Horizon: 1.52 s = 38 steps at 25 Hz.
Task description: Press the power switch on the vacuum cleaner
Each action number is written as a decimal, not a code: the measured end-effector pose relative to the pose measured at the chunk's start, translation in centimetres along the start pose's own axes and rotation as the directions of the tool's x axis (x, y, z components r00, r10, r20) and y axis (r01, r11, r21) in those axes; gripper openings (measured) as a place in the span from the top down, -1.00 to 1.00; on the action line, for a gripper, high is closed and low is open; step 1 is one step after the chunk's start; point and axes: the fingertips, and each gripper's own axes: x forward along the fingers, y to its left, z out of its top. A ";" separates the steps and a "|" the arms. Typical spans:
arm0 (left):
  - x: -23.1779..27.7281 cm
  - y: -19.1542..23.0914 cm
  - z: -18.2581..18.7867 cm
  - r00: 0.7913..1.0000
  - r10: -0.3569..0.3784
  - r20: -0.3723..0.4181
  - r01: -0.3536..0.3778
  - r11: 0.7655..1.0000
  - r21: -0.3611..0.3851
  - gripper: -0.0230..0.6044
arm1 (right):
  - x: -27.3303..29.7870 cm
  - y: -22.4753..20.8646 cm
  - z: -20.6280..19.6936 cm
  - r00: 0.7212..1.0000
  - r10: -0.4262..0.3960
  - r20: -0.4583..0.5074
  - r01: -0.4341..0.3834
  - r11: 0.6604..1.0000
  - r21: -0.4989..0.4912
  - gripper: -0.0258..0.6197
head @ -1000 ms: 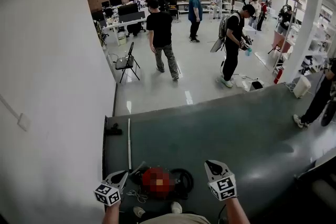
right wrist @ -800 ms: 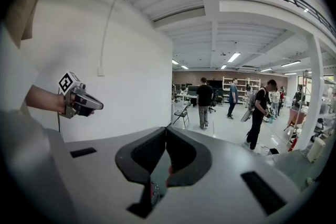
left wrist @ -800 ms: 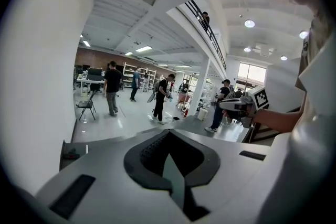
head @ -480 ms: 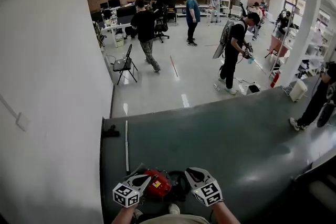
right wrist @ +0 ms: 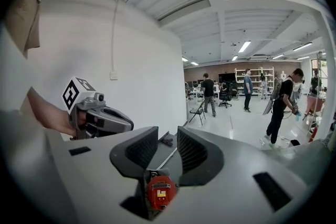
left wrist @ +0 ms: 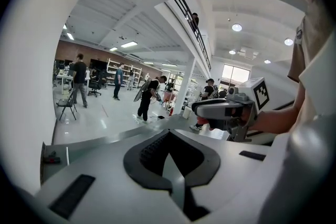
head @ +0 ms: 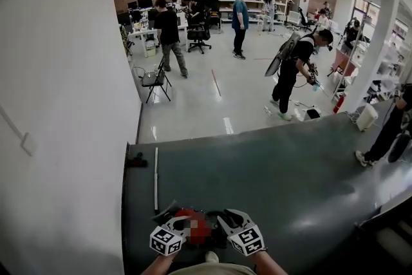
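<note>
The red vacuum cleaner (head: 193, 226) lies on the dark grey floor mat at the bottom of the head view, partly under a blur patch. Its black hose (head: 217, 234) coils at its right. My left gripper (head: 179, 223) hovers over the vacuum's left side, and its jaws meet at the tips in the left gripper view (left wrist: 168, 136). My right gripper (head: 226, 217) hovers over the vacuum's right side with its jaws apart. Between those jaws (right wrist: 167, 144) the red body (right wrist: 160, 191) shows below. I cannot make out the power switch.
The vacuum's metal tube (head: 155, 180) runs away along the white wall (head: 64, 106) to a black floor head (head: 136, 161). The mat (head: 270, 164) stretches right. Several people stand beyond on the glossy floor, beside a folding chair (head: 154, 79). A white pillar (head: 373, 42) stands at right.
Both grippers have drawn inward toward each other and now sit close over the vacuum. The people in the background have walked further off.
</note>
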 end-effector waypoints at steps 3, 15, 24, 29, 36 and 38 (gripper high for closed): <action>-0.2 0.3 -0.2 0.999 0.036 0.032 -0.037 0.999 0.011 0.92 | 0.7 0.7 -0.6 1.000 0.006 -0.002 -0.006 1.000 -0.001 0.61; 0.8 -0.2 -2.0 0.998 0.059 0.004 -0.059 0.998 0.010 0.92 | 1.8 1.7 -3.1 0.999 0.007 -0.038 -0.007 1.000 0.005 0.61; 0.6 0.7 -2.4 0.998 0.068 0.002 -0.068 0.998 -0.002 0.92 | 2.0 0.8 -3.8 0.995 -0.082 -0.051 0.081 0.997 -0.019 0.88; 0.6 0.2 -2.4 0.998 0.069 -0.007 -0.069 0.998 -0.007 0.92 | 1.3 0.6 -3.1 0.996 -0.087 -0.031 0.086 0.996 -0.023 0.89; 0.5 0.7 -1.7 0.998 0.069 0.002 -0.069 0.997 -0.017 0.92 | 1.5 0.1 -3.2 0.995 -0.094 -0.014 0.094 0.995 -0.032 0.89; 0.5 0.4 -1.7 0.998 0.066 0.007 -0.066 0.998 -0.015 0.92 | 1.1 0.4 -2.9 0.996 -0.084 -0.013 0.084 0.996 -0.024 0.89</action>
